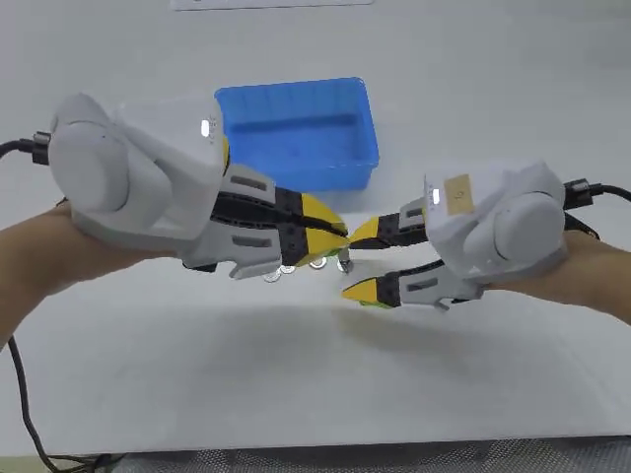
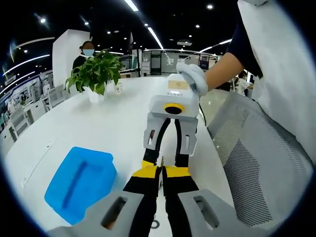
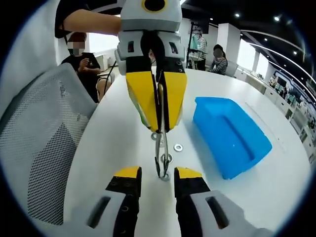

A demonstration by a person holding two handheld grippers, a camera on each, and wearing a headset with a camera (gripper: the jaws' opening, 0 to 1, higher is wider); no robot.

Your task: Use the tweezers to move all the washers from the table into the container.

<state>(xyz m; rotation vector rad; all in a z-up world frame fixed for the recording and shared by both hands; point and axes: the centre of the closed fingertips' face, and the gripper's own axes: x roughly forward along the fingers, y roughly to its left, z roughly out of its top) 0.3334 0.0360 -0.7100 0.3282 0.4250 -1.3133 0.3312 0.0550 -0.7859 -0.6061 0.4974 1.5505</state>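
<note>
Over the washers (image 3: 178, 147), left gripper's (image 1: 340, 232) closed fingers (image 1: 317, 212) pinch the tweezers (image 3: 160, 106).

My two tongs – pale grey, black and yellow

Left of the blue container (image 1: 296, 133), my left gripper (image 1: 340, 232) is a pale grey shell with a big round cap (image 1: 89, 163), a small white light (image 1: 206, 127), black linkage under grey side plates, and yellow tips; a black cable (image 1: 18, 148) leaves its rear. Right of the container, my right gripper (image 1: 350, 264) has the same build – plus a tan square sticker (image 1: 458, 193) and its own black cable (image 1: 603, 192). My forearms are uncovered; a dark short sleeve (image 2: 245, 47) covers my upper arm.
</note>
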